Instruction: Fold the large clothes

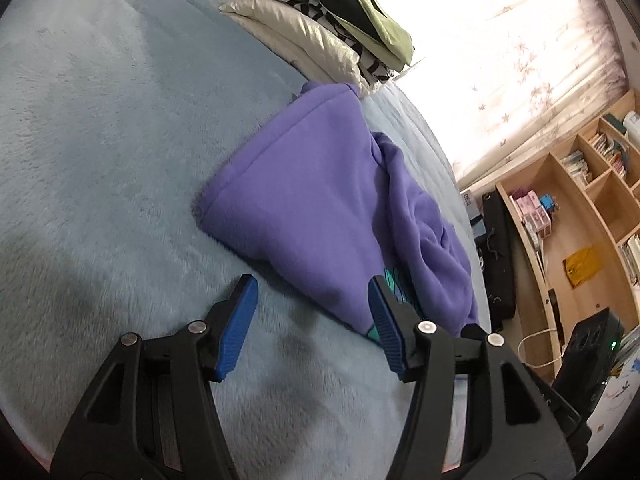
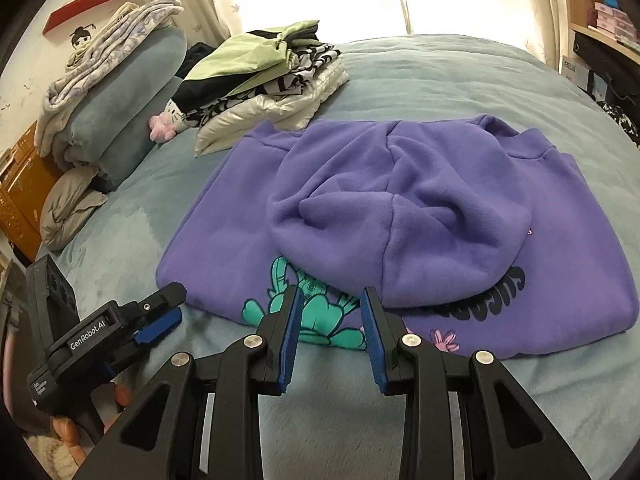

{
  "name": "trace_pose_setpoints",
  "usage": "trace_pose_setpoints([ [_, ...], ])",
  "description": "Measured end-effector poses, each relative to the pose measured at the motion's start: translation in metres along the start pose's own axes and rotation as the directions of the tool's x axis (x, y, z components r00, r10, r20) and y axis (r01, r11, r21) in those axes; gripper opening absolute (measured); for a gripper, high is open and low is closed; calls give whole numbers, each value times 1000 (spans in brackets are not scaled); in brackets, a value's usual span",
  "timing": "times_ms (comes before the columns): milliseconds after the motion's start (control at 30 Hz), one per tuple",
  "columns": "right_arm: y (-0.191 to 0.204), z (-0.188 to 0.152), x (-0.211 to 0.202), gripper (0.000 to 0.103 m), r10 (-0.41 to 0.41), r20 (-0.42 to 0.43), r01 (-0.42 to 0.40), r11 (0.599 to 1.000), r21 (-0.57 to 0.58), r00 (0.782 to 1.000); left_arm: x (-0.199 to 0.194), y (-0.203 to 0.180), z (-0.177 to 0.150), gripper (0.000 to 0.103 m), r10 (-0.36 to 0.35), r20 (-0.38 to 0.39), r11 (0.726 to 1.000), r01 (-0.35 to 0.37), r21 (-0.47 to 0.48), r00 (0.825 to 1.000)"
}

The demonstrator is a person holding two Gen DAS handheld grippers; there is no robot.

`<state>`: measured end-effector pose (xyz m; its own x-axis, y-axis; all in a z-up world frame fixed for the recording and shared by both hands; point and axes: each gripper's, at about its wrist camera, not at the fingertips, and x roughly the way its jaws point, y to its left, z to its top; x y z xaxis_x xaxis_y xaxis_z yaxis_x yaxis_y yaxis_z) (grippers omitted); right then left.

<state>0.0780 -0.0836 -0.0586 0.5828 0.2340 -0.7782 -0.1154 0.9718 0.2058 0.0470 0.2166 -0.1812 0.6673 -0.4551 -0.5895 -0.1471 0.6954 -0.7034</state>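
The purple fleece hoodie (image 2: 360, 216) lies mostly folded on the blue plush bed cover (image 1: 100, 120); left gripper (image 1: 310, 308) and right gripper (image 2: 330, 312) both hover with jaws spread, pinching nothing.

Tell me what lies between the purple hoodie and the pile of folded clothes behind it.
Nothing: the purple hoodie reaches right up to the pile of folded clothes, with only blue-grey blanket around them. The right wrist view shows it best.

The left gripper (image 1: 310, 296) hangs over the pale blue bed (image 1: 120, 128), jaws parted with nothing between them. Just ahead lies a folded purple hoodie (image 1: 312, 200). Beyond it sits a stack of folded clothes (image 1: 320, 28); wooden shelves (image 1: 580, 200) stand at right.
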Motion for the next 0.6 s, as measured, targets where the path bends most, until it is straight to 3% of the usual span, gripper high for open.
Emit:
trace_pose_setpoints([
  [333, -11, 43, 10, 30, -6, 108, 6, 1000, 3, 994, 44, -10, 23, 55, 21, -12, 1000, -20, 20, 1000],
  [567, -24, 85, 52, 12, -65, 131, 67, 998, -12, 989, 79, -25, 43, 55, -15, -38, 1000, 15, 24, 999],
  [600, -27, 89, 60, 11, -71, 125, 73, 997, -10, 990, 82, -26, 46, 51, -23, -36, 1000, 24, 19, 999],
])
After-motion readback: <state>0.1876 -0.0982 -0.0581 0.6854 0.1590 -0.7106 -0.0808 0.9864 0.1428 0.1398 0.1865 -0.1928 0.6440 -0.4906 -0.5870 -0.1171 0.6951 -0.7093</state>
